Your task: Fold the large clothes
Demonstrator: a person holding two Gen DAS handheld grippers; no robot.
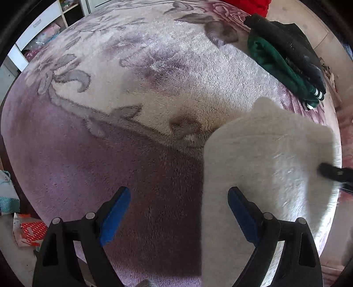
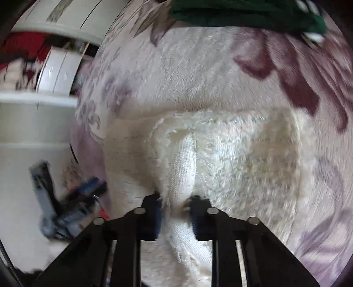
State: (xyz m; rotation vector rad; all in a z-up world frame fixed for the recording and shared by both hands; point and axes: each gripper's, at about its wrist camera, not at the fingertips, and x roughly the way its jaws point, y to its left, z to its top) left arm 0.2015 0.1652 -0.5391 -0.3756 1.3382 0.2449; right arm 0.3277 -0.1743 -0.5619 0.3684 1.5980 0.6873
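A fluffy white garment (image 1: 264,167) lies on a bed covered by a purple and white floral blanket (image 1: 132,88). My left gripper (image 1: 178,194) is open and empty, its blue pads (image 1: 114,214) spread above the blanket, just left of the garment. My right gripper (image 2: 176,212) is shut on a fold of the white garment (image 2: 242,159), with the woven inner side of the cloth pinched between the pads. The right gripper's tip shows in the left wrist view (image 1: 335,174) at the garment's right edge. The right view is blurred by motion.
A stack of folded dark and green clothes (image 1: 286,57) lies at the bed's far right; it also shows in the right wrist view (image 2: 242,13). A red item (image 1: 247,6) is behind it. White shelves (image 1: 44,33) stand to the left. Packages (image 1: 28,231) lie on the floor.
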